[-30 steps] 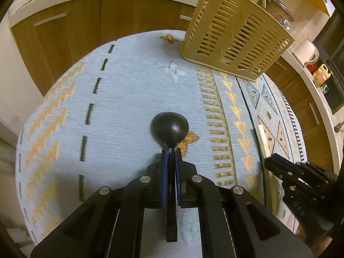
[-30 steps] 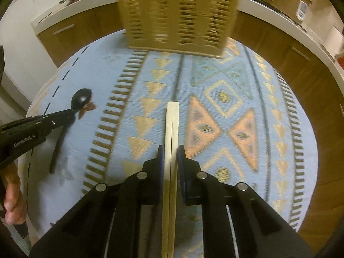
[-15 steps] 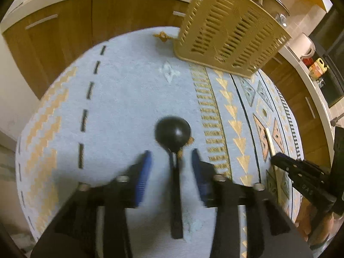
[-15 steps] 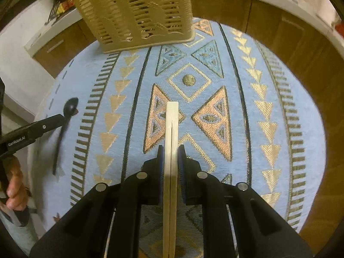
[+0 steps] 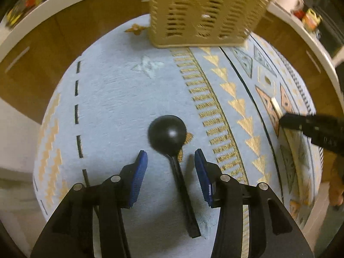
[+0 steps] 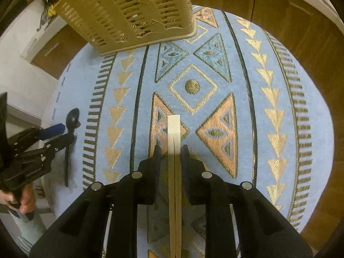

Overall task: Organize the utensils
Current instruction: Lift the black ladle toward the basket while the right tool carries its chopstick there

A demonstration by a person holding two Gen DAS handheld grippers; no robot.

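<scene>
A black spoon (image 5: 167, 132) lies on the patterned blue cloth, its handle running back between my left gripper's (image 5: 171, 158) open blue fingers, which do not touch it. It also shows at the left of the right wrist view (image 6: 72, 118). A pair of pale wooden chopsticks (image 6: 173, 142) sits between my right gripper's (image 6: 171, 151) fingers, which stand slightly apart from them. A tan slotted basket (image 5: 204, 13) stands at the far side of the cloth, also in the right wrist view (image 6: 133, 10).
The round table's cloth (image 6: 215, 68) has gold and orange triangle patterns. Wooden cabinets (image 5: 64, 32) and a white counter ring the table. The right gripper shows at the right of the left wrist view (image 5: 311, 126).
My left gripper has opened and let go of the spoon, which now lies on the cloth. My right gripper's fingers have parted a little around the chopsticks. Both views have swung round.
</scene>
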